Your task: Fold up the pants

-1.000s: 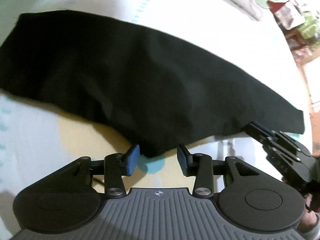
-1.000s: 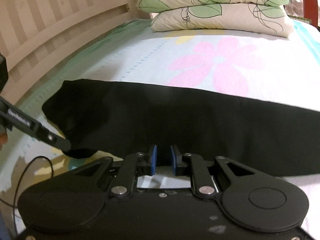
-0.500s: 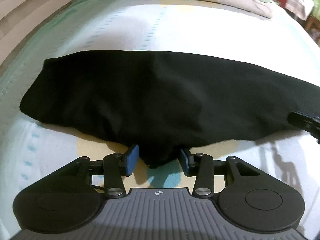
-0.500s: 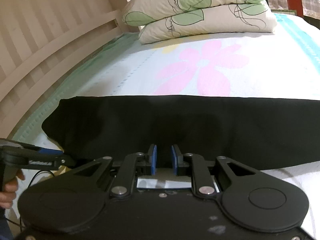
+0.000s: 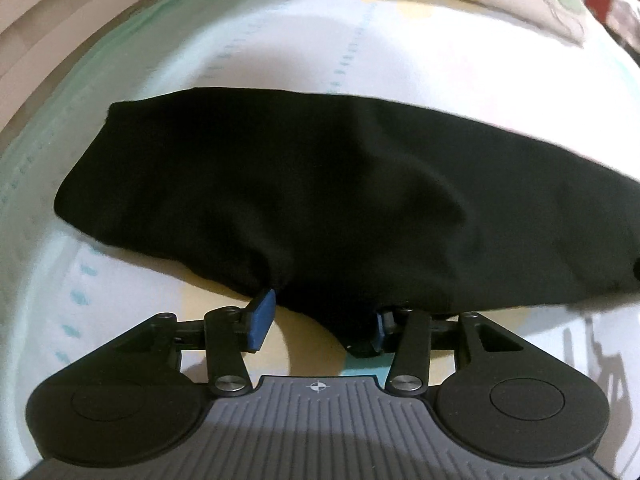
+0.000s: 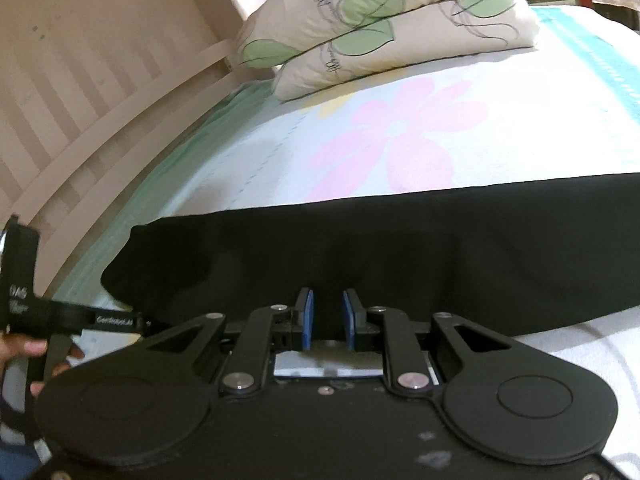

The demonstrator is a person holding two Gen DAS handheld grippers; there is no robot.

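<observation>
- Pants (image 5: 340,200), black and folded lengthwise into a long band, are spread across the flowered bed sheet (image 5: 440,60), running from left to right in both wrist views.
- At the near edge of the pants, a small bulge of cloth is seen hanging down between the fingers of the left hand-held gripper (image 5: 320,320).
- The left hand-held gripper is held wide apart: its blue left pad (image 5: 262,318) stands just beside the cloth edge, while the right pad is partly covered by the fabric; no pinch on the cloth is seen.
- In the right wrist view, the pants (image 6: 400,256) lie directly ahead of the right hand-held gripper (image 6: 328,320), whose fingers are set at the near hem.
- The right hand-held gripper's blue pads (image 6: 307,320) are parted by a narrow gap; whether any cloth sits in that gap cannot be told.
- The left hand-held gripper (image 6: 60,316) is seen at the left edge of that view, reaching toward the left end of the pants.
- Two leaf-printed pillows (image 6: 380,28) are stacked at the far end of the bed, well apart from the pants, beside a slatted headboard (image 6: 80,80).
</observation>
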